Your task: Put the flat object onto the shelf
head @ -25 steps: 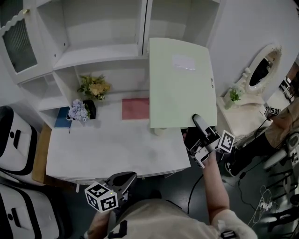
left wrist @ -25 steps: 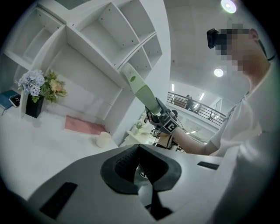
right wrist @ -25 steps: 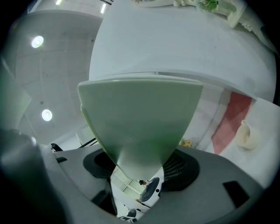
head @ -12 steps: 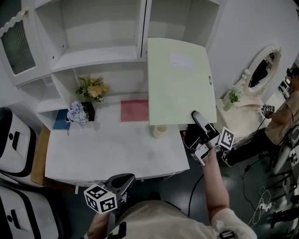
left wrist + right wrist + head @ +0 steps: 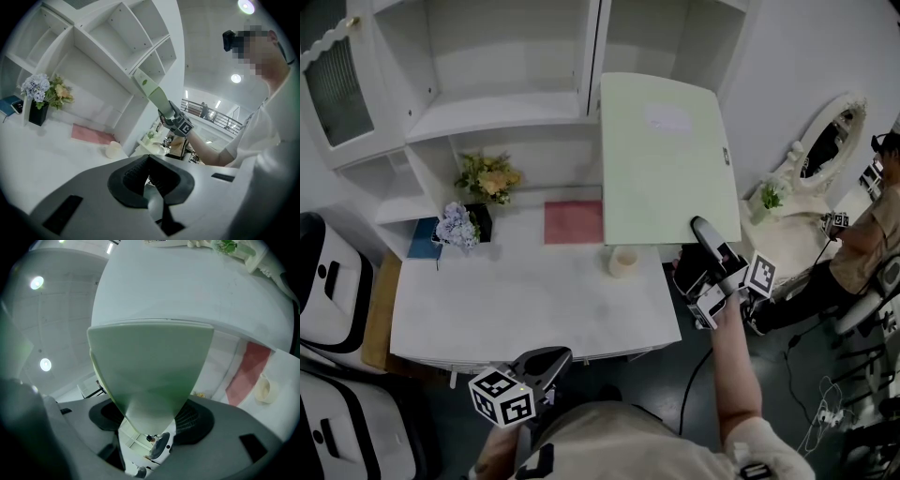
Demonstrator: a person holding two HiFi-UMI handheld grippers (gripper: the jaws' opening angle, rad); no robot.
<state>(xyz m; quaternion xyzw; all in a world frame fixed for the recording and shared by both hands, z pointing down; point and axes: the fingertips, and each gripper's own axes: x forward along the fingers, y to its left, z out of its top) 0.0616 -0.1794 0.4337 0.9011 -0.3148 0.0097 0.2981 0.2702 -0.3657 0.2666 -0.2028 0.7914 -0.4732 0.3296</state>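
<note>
Head view, our right tongs point(image 5: 703, 232) gripping pale green folder point(image 5: 661, 159) raised before white shelf point(image 5: 492, 112), our left tongs point(image 5: 551, 358) closed, empty.

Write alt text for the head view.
The right gripper holds a large pale green folder by its lower corner, raised in front of a white shelf unit. Below, a white desk carries a pink mat, a small cup and flowers; the left gripper hovers at its near edge.

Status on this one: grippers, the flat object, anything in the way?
Right gripper shut on green folder, held up off the desk, not yet on shelf. Left gripper shut, empty, low near desk edge. Small cup on desk below folder.
</note>
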